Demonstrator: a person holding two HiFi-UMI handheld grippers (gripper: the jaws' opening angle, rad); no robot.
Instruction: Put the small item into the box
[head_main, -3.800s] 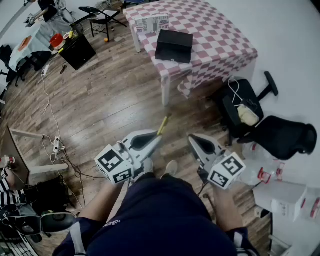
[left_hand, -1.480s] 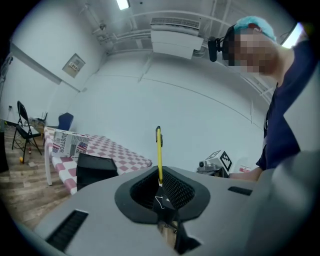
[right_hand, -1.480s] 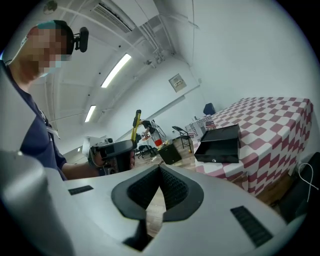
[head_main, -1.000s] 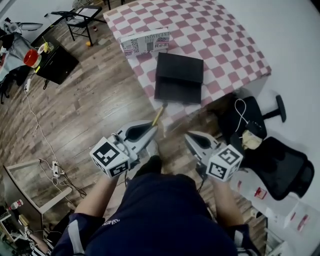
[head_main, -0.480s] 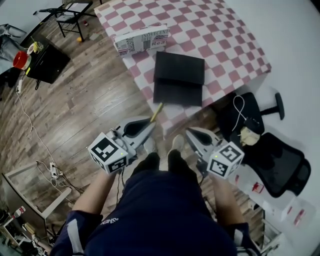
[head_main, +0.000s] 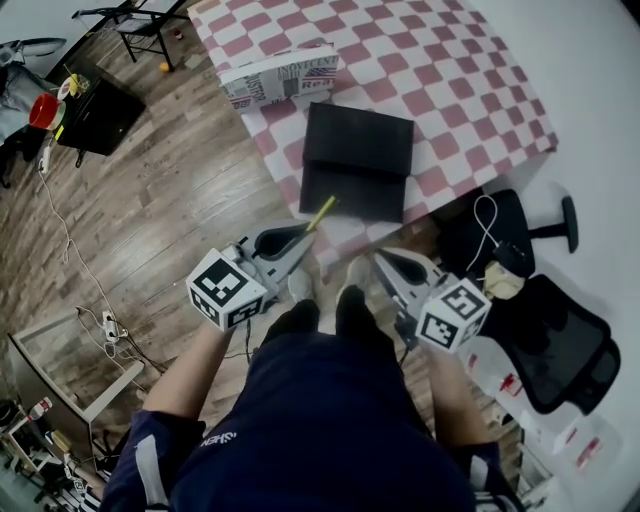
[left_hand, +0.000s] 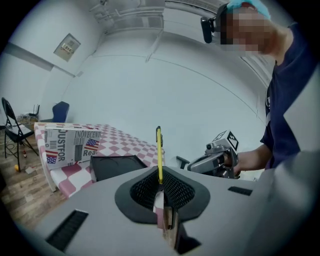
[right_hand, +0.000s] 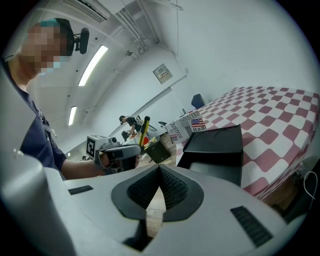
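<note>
Head view: left gripper (head_main: 303, 240) clamps pen (head_main: 321, 212).

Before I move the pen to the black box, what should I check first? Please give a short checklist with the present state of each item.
1. Pen gripped: ok, the left gripper is shut on it.
2. Right gripper free: ok, shut, with nothing in it.
3. Box open: cannot tell.
4. Pen above the box: not ok, the left gripper is off the near edge of the table.
5. Way to the box free: ok, the printed carton stands behind the box.
</note>
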